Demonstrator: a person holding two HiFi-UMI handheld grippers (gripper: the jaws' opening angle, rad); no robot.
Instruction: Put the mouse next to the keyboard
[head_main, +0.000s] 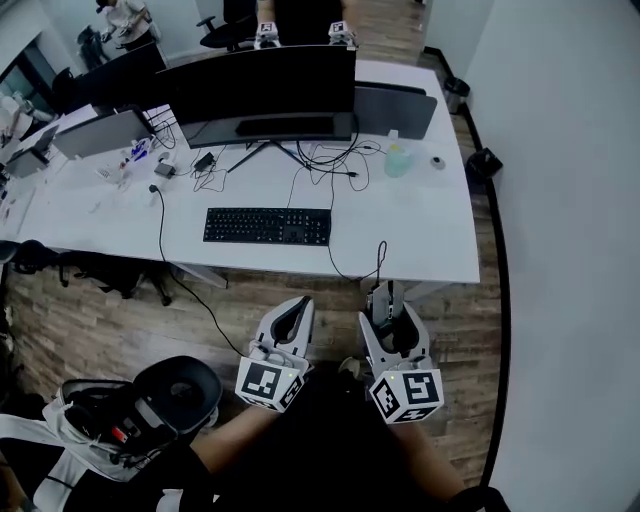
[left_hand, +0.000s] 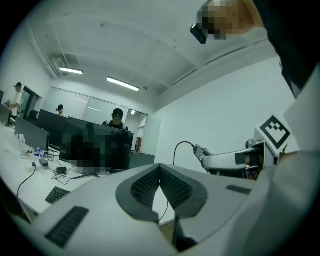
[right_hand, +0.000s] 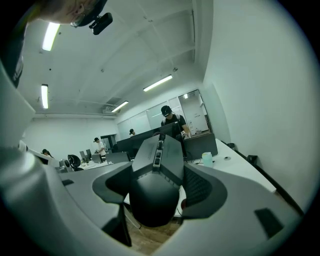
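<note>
Right gripper (right_hand: 156, 186): white plastic shell, dark ribbed rubber pads (right_hand: 202, 187), jaws spread wide and clamped on the mouse (right_hand: 152, 175). The mouse is matte black and angular, with a split top and a rounded rear facing the camera. It is held in the air over the floor, just short of the desk edge and well apart from the keyboard (head_main: 267, 225). Its thin black cable (head_main: 381, 255) loops up to the desk (head_main: 430, 235).

Left gripper (left_hand: 160, 170): same white shell and ribbed pads, tips pressed together in a V with nothing between them.

The keyboard is flat, black and full-size, and lies square on the white smooth desktop below a wide dark monitor (head_main: 262, 88). Loose black wires run under the monitor stand. A pale green bottle (head_main: 398, 160) stands to the right, label unreadable.

In the head view the mouse is mostly hidden by the right jaws. The monitor screen is mosaicked in the left gripper view. The small clutter at the desk's left end is too tiny to name.

Wood-plank floor (head_main: 200, 305), plain white wall (head_main: 570, 200) on the right, a black office chair (head_main: 178, 392) at lower left, and strip lights on the ceiling.
</note>
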